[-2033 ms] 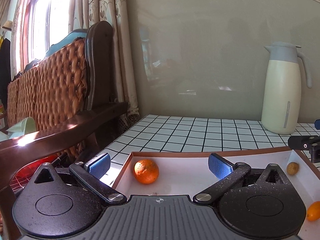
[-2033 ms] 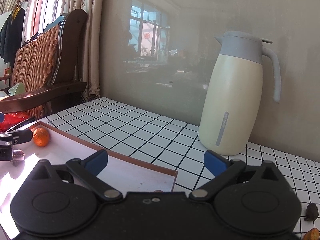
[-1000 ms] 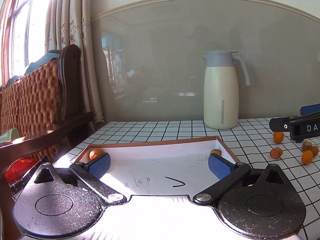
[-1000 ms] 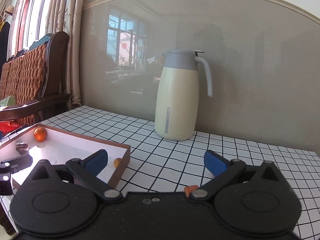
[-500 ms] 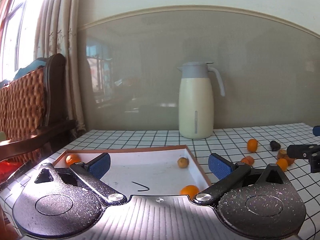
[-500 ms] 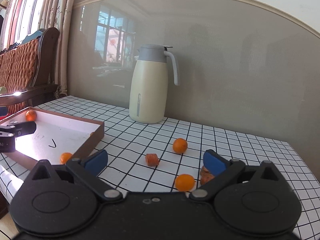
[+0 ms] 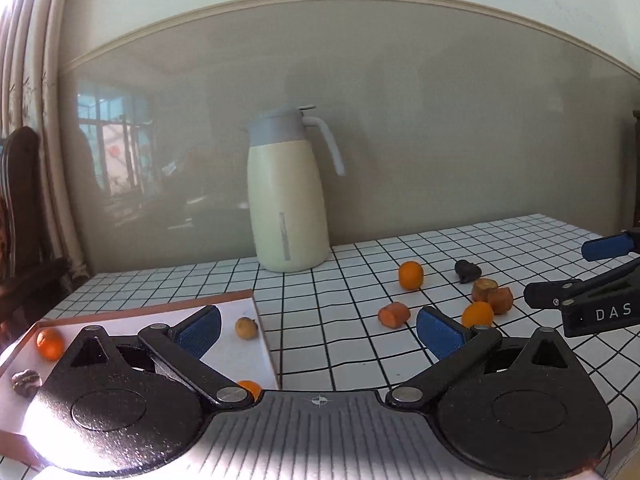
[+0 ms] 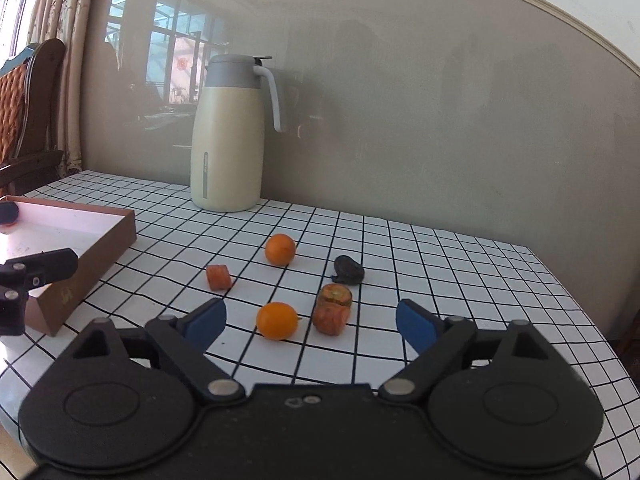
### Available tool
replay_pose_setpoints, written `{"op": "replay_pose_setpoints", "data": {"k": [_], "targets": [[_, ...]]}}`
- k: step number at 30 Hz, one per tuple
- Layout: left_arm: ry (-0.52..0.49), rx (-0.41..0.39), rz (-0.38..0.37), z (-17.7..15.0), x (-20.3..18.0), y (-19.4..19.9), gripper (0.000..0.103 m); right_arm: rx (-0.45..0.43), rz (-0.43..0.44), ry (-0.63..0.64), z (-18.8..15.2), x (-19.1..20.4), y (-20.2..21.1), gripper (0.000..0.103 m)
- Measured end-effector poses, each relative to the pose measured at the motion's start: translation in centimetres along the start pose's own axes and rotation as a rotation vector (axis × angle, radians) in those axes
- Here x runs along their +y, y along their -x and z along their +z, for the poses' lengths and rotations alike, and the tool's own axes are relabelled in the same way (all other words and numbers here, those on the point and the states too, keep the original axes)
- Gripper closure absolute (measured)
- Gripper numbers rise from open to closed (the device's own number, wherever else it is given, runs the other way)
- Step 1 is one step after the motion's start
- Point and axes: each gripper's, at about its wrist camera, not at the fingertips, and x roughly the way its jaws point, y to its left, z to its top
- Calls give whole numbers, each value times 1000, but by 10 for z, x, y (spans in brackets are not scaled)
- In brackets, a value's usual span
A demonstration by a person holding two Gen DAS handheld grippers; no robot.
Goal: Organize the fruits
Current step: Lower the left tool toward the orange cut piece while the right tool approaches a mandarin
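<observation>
On the tiled counter [image 8: 440, 264], six loose fruits, among them a kumquat [image 8: 277, 320], lie right of the tray [image 8: 116, 236]. The right gripper [image 8: 310, 318] is closing, pads clear of the fruit. The left gripper [image 7: 318, 326] gapes, empty, over the tray's corner.

Left gripper [image 7: 318, 330] jaws wide, empty; right gripper [image 8: 310, 322] jaws closing, apparently empty.

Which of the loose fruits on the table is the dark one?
The black lumpy fruit, farthest right of the loose group on the checked tablecloth. The others there are orange; it lies just behind the amber-topped piece.
</observation>
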Motion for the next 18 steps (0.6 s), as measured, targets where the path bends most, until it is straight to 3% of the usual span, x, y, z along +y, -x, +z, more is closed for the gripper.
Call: {"op": "replay_pose_setpoints", "data": {"k": [11, 14, 18], "targets": [[29, 36, -48, 3, -19, -37, 1, 48, 10, 48, -10, -1, -25, 38], [25, 61, -58, 2, -20, -48, 10, 67, 22, 42, -11, 2, -33, 42], [16, 89, -58, -1, -24, -61, 10, 76, 18, 37, -11, 4, -43, 44]]}}
